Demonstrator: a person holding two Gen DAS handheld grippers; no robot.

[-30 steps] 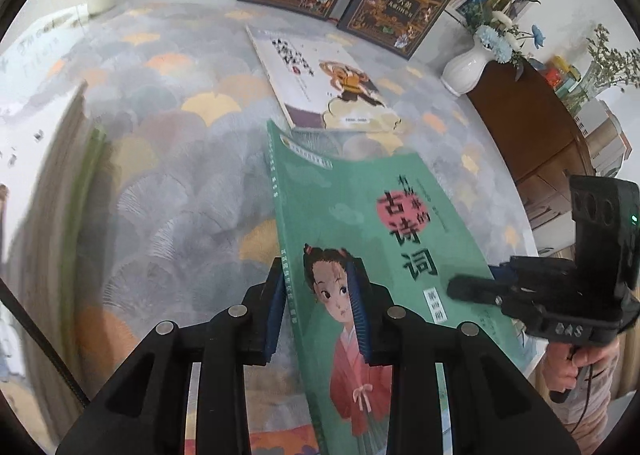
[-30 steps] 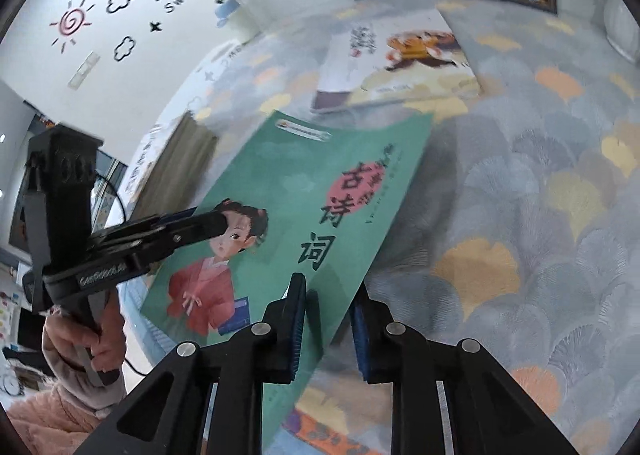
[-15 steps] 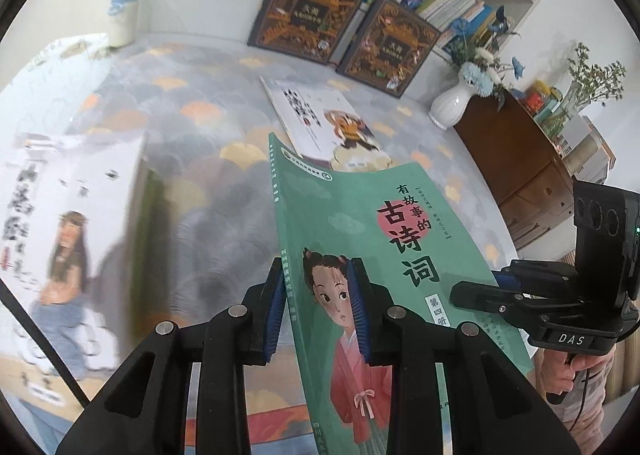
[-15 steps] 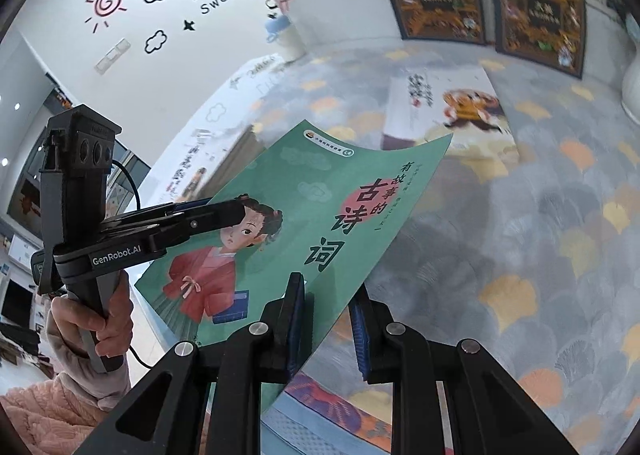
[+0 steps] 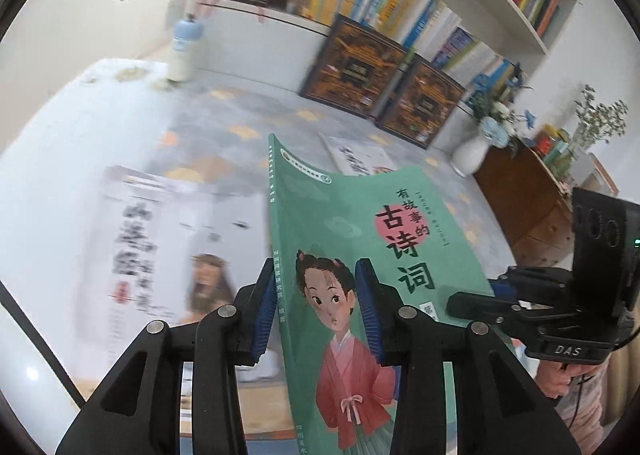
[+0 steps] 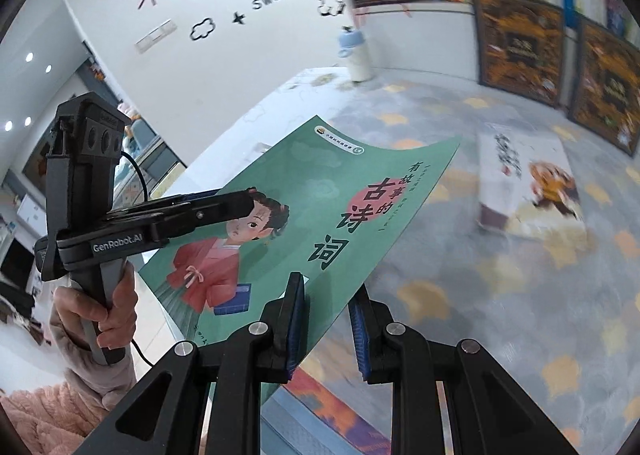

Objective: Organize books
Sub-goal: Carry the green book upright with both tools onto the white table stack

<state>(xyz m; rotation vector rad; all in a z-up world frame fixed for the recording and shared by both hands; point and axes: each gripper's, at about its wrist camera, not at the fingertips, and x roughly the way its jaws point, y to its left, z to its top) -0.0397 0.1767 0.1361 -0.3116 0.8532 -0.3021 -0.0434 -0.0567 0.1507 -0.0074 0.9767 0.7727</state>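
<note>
I am holding green book (image 5: 352,239) lifted above surface (image 5: 224,115), near its front edge. Left gripper (image 5: 316,307) fingers are opening, spine between them. Right gripper (image 6: 326,331) fingers are clamping book's bottom edge.

The left tool (image 5: 316,307) points forward and down, its jaws opening, with the book (image 5: 360,255) between the blue pads. The right tool (image 6: 326,325) tilts down too, jaws narrow, clamped on the book's near edge. A hand (image 6: 96,315) grips the left tool's handle
</note>
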